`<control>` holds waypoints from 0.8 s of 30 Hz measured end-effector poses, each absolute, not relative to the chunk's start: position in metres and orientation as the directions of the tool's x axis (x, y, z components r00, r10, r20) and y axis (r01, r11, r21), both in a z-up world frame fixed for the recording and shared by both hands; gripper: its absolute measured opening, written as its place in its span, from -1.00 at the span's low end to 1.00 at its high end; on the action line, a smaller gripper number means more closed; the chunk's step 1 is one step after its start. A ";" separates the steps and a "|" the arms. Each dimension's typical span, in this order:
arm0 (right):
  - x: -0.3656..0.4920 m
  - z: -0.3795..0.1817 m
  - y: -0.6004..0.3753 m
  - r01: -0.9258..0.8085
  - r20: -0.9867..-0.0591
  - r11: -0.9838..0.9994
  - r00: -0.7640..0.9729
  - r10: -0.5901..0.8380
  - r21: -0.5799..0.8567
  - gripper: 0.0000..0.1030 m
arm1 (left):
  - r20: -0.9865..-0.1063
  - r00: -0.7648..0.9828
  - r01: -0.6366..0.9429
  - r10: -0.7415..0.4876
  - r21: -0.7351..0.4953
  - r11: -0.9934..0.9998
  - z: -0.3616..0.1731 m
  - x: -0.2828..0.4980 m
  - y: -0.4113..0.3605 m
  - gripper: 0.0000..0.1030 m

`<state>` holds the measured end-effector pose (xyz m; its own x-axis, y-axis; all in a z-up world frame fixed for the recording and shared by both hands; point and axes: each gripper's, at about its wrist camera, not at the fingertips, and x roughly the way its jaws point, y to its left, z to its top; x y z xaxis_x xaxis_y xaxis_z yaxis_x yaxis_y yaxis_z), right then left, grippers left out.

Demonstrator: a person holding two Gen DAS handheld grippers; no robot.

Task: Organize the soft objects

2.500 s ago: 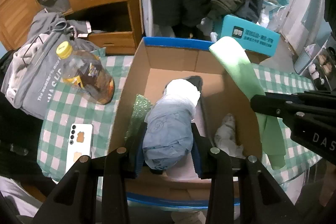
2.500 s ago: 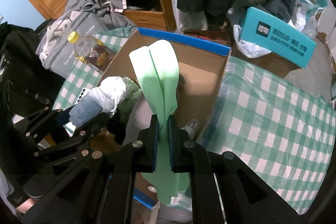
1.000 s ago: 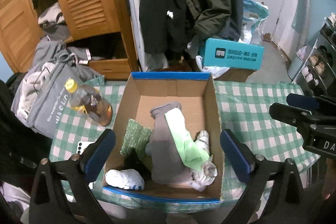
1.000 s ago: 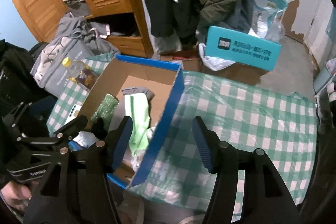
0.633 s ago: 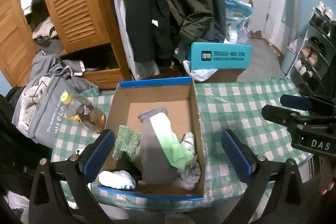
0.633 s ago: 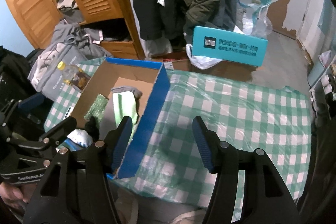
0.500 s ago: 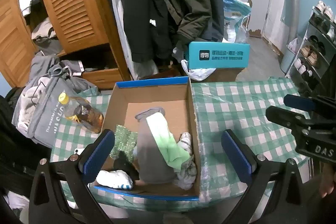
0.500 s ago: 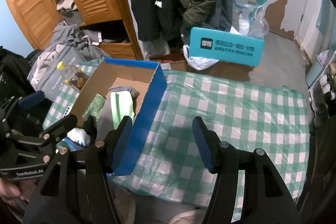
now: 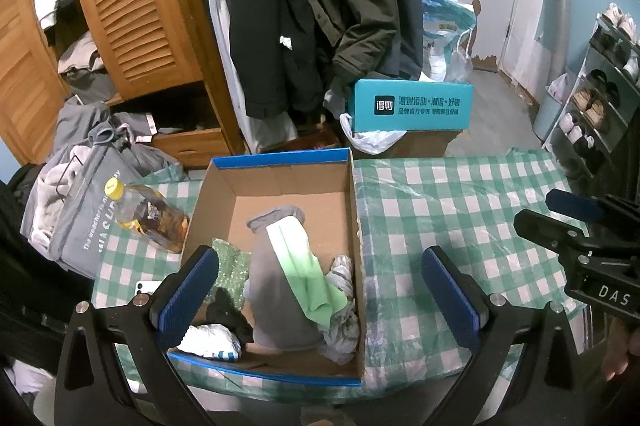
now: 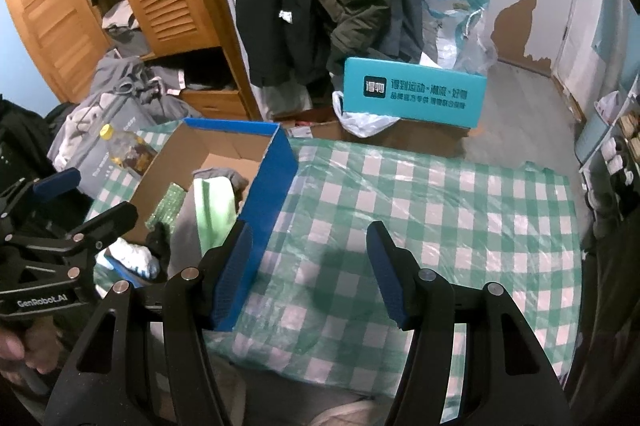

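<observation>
An open cardboard box (image 9: pixel 280 162) with a blue rim stands on the green checked tablecloth (image 9: pixel 460 206). Inside lie a grey cloth (image 9: pixel 276 298) with a light green cloth (image 9: pixel 304 266) draped over it, a glittery green piece (image 9: pixel 230 266), a white and blue bundle (image 9: pixel 210 340), a black item (image 9: pixel 228 314) and a crumpled pale rag (image 9: pixel 340 330). My left gripper (image 9: pixel 320 290) hovers above the box's near half, open and empty. To the right of the box, my right gripper (image 10: pixel 308 270) hangs open over bare tablecloth, holding nothing. The box's blue side (image 10: pixel 272 186) is beside its left finger.
A bottle with a yellow cap (image 9: pixel 148 214) and a phone (image 9: pixel 146 288) lie left of the box. Behind the table are a teal carton (image 9: pixel 412 106), a grey bag (image 9: pixel 76 210), hanging coats (image 9: pixel 304 6) and a wooden wardrobe (image 9: pixel 132 6). A shoe rack (image 9: pixel 600 94) stands at the right.
Earlier the left gripper held a blue-white bundle and the right held the green cloth over the box; both now lie inside. Both grippers have opened and drawn back, the right one shifting rightward.
</observation>
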<state>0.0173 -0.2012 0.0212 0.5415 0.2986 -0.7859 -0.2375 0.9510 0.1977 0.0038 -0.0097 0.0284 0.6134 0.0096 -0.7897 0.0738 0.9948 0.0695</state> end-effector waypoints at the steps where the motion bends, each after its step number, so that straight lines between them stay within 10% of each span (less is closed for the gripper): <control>1: 0.018 0.020 -0.203 -0.235 -0.786 0.951 0.542 0.298 0.199 0.14 | -0.791 0.612 0.076 0.008 0.069 0.995 0.028 0.004 -0.010 0.98; 24: 0.017 0.019 -0.206 -0.231 -0.784 0.952 0.545 0.297 0.200 0.14 | -0.803 0.596 0.088 0.008 0.075 0.993 0.023 0.004 -0.016 0.98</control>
<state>0.0174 -0.2059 0.0190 0.5450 0.2965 -0.7842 -0.2309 0.9523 0.1996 0.0039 -0.0159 0.0232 0.5960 0.0078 -0.8030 0.0885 0.9932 0.0753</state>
